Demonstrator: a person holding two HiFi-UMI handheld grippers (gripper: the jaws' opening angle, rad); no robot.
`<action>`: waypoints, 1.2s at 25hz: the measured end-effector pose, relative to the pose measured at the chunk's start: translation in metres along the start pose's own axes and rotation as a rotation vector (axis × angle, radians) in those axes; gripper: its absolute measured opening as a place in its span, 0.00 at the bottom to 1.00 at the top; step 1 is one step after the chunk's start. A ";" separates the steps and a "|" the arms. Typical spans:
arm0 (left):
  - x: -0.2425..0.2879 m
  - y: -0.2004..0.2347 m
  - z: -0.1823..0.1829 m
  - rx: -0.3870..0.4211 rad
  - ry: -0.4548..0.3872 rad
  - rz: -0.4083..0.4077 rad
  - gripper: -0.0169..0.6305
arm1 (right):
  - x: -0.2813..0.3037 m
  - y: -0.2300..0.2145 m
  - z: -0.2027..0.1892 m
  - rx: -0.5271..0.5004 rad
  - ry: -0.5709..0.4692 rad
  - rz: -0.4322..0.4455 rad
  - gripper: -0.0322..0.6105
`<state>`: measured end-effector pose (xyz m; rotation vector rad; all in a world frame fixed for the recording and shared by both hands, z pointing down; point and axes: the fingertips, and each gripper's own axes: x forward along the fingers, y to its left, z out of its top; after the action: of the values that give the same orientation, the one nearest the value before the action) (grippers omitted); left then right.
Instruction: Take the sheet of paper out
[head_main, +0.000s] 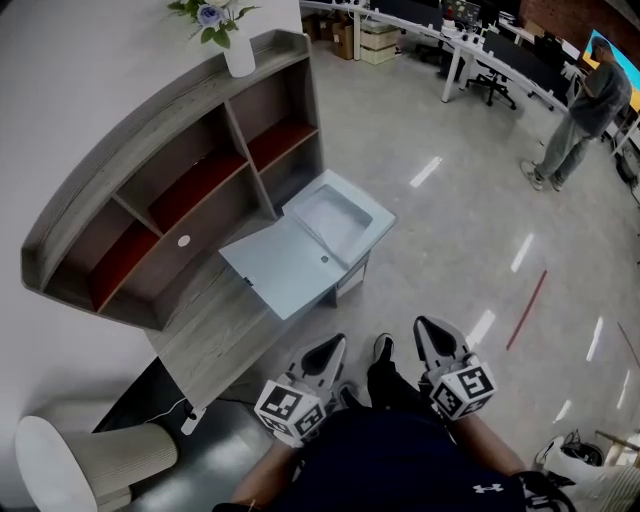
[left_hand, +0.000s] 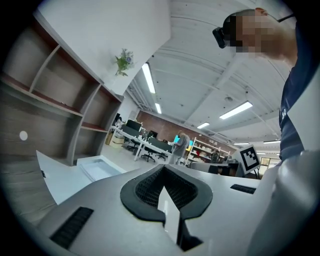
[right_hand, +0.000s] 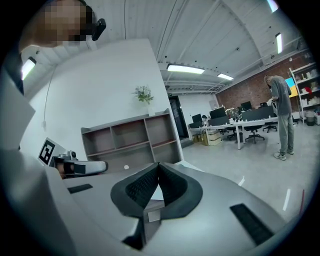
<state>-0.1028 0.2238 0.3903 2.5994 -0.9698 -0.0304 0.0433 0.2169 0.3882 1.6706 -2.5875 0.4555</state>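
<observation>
A pale blue-white flat box (head_main: 285, 265) lies on the wooden desk (head_main: 215, 335), with a recessed tray part (head_main: 340, 215) sticking out over the desk's end. I cannot make out a separate sheet of paper on it. My left gripper (head_main: 325, 355) hangs low by my body, short of the desk's near edge, with its jaws together. My right gripper (head_main: 435, 335) is beside it over the floor, also shut. In the left gripper view the closed tips (left_hand: 162, 167) point toward the box (left_hand: 75, 175). In the right gripper view the closed tips (right_hand: 159, 165) face the shelves (right_hand: 130, 137).
A curved wooden shelf unit (head_main: 180, 170) with red-lined compartments stands on the desk, with a white vase of flowers (head_main: 238, 50) on top. A white round seat (head_main: 60, 460) is at the lower left. A person (head_main: 585, 110) stands by office desks (head_main: 480, 50) far right.
</observation>
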 end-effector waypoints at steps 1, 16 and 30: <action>0.002 0.003 0.002 0.002 0.002 0.006 0.05 | 0.005 -0.001 0.001 0.004 -0.001 0.007 0.07; 0.083 0.054 0.026 0.004 0.032 0.092 0.05 | 0.095 -0.065 0.026 0.052 -0.004 0.088 0.07; 0.153 0.120 0.049 -0.048 0.046 0.293 0.05 | 0.151 -0.147 0.040 0.114 0.028 0.145 0.07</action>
<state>-0.0680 0.0266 0.4019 2.3795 -1.3044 0.0807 0.1160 0.0168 0.4110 1.5000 -2.7214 0.6396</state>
